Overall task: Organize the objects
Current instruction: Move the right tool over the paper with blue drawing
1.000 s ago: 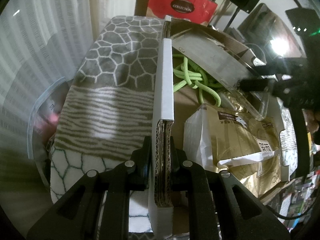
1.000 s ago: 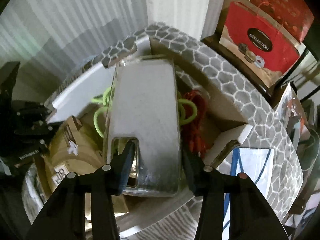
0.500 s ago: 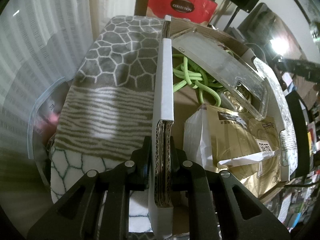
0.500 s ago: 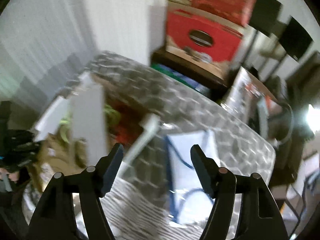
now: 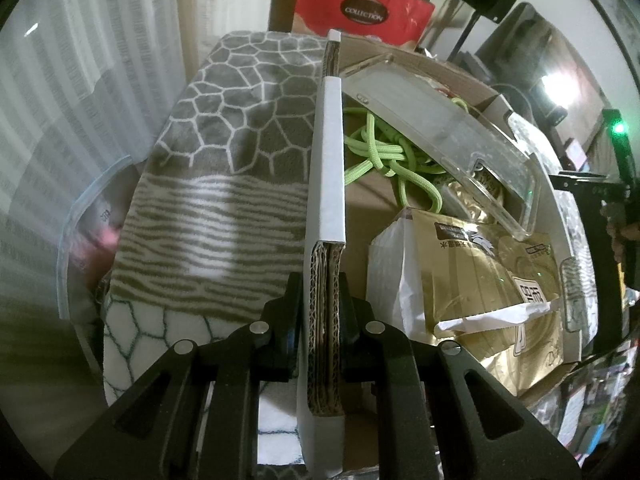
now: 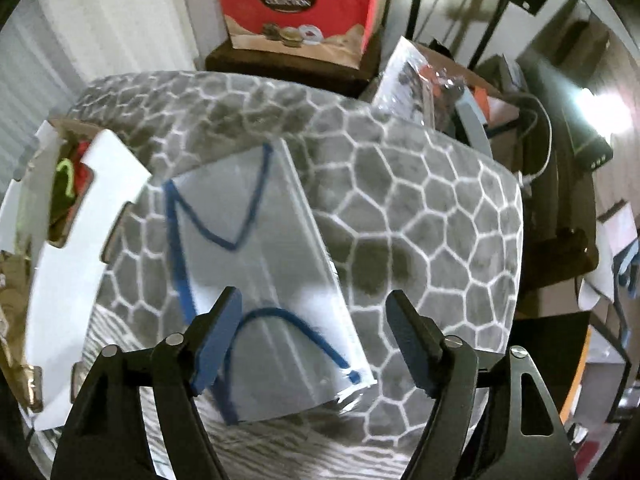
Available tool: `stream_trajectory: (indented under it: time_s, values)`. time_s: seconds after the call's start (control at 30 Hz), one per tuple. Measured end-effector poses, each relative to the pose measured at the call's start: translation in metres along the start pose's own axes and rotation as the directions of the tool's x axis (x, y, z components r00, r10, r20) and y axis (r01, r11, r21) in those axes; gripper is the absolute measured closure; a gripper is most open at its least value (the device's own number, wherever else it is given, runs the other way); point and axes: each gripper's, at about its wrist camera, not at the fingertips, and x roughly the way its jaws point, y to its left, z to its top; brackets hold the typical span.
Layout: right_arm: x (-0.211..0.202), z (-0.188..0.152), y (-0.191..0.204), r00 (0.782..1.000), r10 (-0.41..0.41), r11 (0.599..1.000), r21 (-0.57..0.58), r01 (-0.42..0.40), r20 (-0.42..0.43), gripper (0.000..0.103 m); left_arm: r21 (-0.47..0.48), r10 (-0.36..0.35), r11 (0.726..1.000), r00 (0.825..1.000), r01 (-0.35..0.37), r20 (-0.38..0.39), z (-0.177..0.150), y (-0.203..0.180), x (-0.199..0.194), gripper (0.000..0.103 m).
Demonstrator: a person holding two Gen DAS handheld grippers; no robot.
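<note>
Left gripper clamped on box wall; right gripper just opened wider, nothing between.

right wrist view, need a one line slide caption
Open right tool above a clear packet with blue cord on the patterned blanket.

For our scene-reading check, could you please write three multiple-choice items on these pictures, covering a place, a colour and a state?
1. Where does the clear phone case lie?
A. in the cardboard box
B. on the blanket
C. in the red bag

2. What colour is the cord in the box?
A. blue
B. light green
C. black

3. How does the right gripper stand?
A. shut on the box wall
B. shut on a case
C. open and empty

Answers:
1 A: it leans across the cardboard box.
2 B: the coil is light green.
3 C: its jaws stand apart above the plastic pouch.
</note>
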Motion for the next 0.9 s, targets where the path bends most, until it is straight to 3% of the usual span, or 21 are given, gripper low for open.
stream_trajectory:
  time_s: [0.3,0.53,0.6,0.73,0.9]
  values:
    - [0.005,-0.011,0.004,0.993,0.122,0.992,-0.022,-0.121,0.01,0.013,0.001,0.003,1.0,1.0,-0.003,0.0,0.0,0.0,-0.001,0.091]
    - [0.003,-0.022,0.017,0.992,0.122,0.99,-0.069,-0.121,0.012,0.005,0.0,0.004,1.0,1.0,-0.004,0.0,0.0,0.0,0.0,0.091]
    - [0.005,-0.023,0.015,0.995,0.101,0.993,-0.068,-0.1,0.008,0.005,0.0,0.003,1.0,1.0,-0.003,0.0,0.0,0.0,0.0,0.091]
    - [0.005,-0.029,0.012,0.991,0.133,0.99,-0.052,-0.133,0.009,0.004,0.001,0.003,1.0,1.0,-0.003,0.0,0.0,0.0,-0.002,0.091]
    - [0.005,-0.034,0.031,0.994,0.114,0.987,-0.118,-0.113,0.002,0.002,0.0,0.007,1.0,1.0,-0.007,0.001,0.0,0.001,-0.001,0.091]
